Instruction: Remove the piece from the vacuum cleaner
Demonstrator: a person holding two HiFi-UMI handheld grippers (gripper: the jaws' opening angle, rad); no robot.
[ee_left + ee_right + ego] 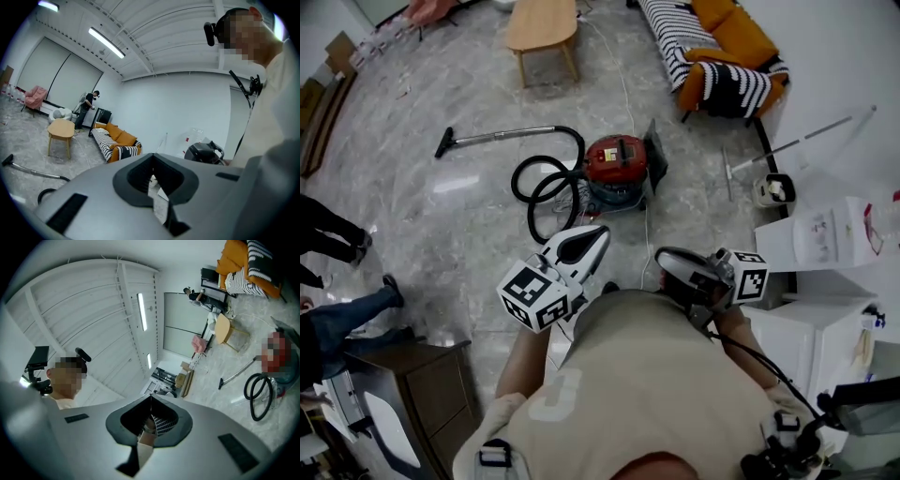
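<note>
**Both grippers closed and empty; vacuum cleaner on the floor, out of contact**

Your left gripper (152,156) has its jaws pressed together at the tips, with nothing between them. Your right gripper (151,398) reads the same: jaws closed on each other, holding nothing. In the head view you hold both grippers close to your chest, side by side, tips pointing forward.

The vacuum cleaner (617,161), red-bodied, sits on the marble floor (469,225) ahead of you, well apart from both grippers. A dark panel (656,155) stands tilted at its right side. Its black hose (546,192) lies in loops just left of the body. The hose runs on to a wand (502,137) lying flat on the floor, which ends in a floor head (443,143). Neither gripper touches any of these parts.

Beyond the vacuum cleaner stands a wooden table (544,26). To its right is a sofa (712,42) with orange and striped cushions. Right of the vacuum cleaner, a mop (787,145) lies on the floor beside a bucket (773,189), with white boxes (825,234) near it. At the left edge you have the legs (333,234) of bystanders, and a dark cabinet (403,370) stands near your left side.
</note>
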